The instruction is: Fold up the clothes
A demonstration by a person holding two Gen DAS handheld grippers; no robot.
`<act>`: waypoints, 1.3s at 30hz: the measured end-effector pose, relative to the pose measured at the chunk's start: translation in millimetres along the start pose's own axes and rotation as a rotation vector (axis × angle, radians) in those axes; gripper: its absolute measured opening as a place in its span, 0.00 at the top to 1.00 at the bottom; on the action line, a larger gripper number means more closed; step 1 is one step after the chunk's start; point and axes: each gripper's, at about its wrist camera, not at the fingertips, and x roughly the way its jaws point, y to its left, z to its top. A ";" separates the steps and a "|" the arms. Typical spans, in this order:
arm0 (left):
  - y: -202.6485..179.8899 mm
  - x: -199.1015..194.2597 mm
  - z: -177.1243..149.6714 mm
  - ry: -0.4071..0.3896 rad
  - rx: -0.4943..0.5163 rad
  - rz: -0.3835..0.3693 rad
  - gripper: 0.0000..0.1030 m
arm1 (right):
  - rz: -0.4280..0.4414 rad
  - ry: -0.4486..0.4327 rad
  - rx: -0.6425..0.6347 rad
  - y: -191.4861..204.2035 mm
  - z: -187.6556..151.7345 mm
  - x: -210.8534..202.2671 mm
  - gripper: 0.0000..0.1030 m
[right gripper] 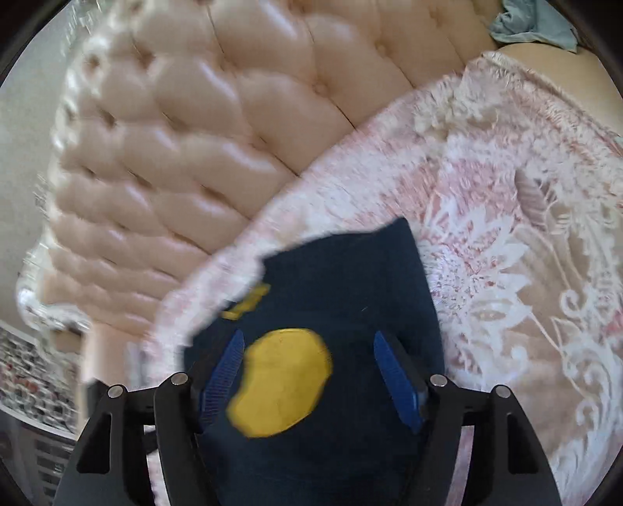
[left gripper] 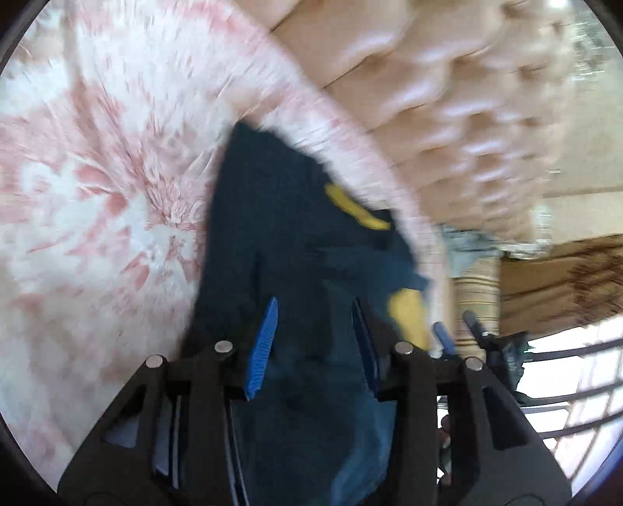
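Observation:
A dark navy garment [left gripper: 280, 233] with yellow prints lies on a pink and white patterned blanket [left gripper: 97, 187]. My left gripper [left gripper: 315, 331] hovers over its near part, blue pads apart and dark cloth showing in the gap, not pinched. In the right wrist view the same garment [right gripper: 350, 280] shows a large yellow patch [right gripper: 284, 381]. That patch sits between the wide-spread fingers of my right gripper [right gripper: 309, 362], and neither pad presses on the cloth. The right gripper's blue tips [left gripper: 444, 334] also peek past the garment's right edge in the left wrist view. Both views are blurred.
The blanket [right gripper: 506, 253] covers a seat backed by beige tufted upholstery [right gripper: 187, 128]. A pale blue cloth [right gripper: 533, 23] lies at the far top right. A bright window with bars [left gripper: 576, 373] and wooden flooring [left gripper: 557, 280] lie beyond the seat's edge.

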 end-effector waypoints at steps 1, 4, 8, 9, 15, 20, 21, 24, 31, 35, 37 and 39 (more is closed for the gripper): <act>-3.1 -18.9 -5.0 -0.026 0.012 -0.036 0.49 | 0.026 -0.027 0.011 1.0 -3.7 -18.2 0.31; 1.8 -80.7 -39.4 -0.122 0.034 -0.028 0.39 | 0.015 -0.083 -0.007 -0.1 -35.0 -70.3 0.25; 22.9 -122.2 -132.8 -0.111 0.108 -0.023 0.39 | 0.005 -0.097 -0.030 -18.0 -108.2 -130.9 0.23; 31.5 -124.5 -155.7 -0.088 0.109 -0.028 0.39 | -0.002 -0.073 -0.026 -24.0 -123.6 -137.6 0.23; 56.5 -120.4 -229.1 -0.032 0.129 0.006 0.39 | -0.071 0.049 -0.027 -47.4 -181.7 -162.8 0.23; 55.2 -103.5 -237.3 -0.008 0.136 0.049 0.39 | -0.144 0.089 -0.014 -55.3 -193.5 -156.3 0.23; 52.8 -100.9 -237.3 -0.005 0.146 0.055 0.39 | -0.154 0.106 -0.017 -56.5 -196.0 -152.3 0.23; 49.8 -97.5 -232.5 -0.028 0.163 0.073 0.39 | -0.136 0.141 -0.010 -60.6 -200.9 -145.6 0.23; 34.3 -104.0 -215.4 -0.178 0.288 0.189 0.39 | -0.181 0.129 -0.056 -59.2 -200.4 -137.1 0.23; -2.7 -96.9 -183.0 -0.307 0.571 0.396 0.39 | -0.249 0.137 -0.110 -56.9 -205.7 -123.9 0.23; -11.8 -73.8 -152.9 -0.282 0.657 0.477 0.39 | -0.269 0.178 -0.137 -57.0 -208.2 -116.4 0.22; -20.9 -50.6 -122.7 -0.256 0.742 0.557 0.51 | -0.280 0.177 -0.152 -53.4 -208.7 -114.8 0.17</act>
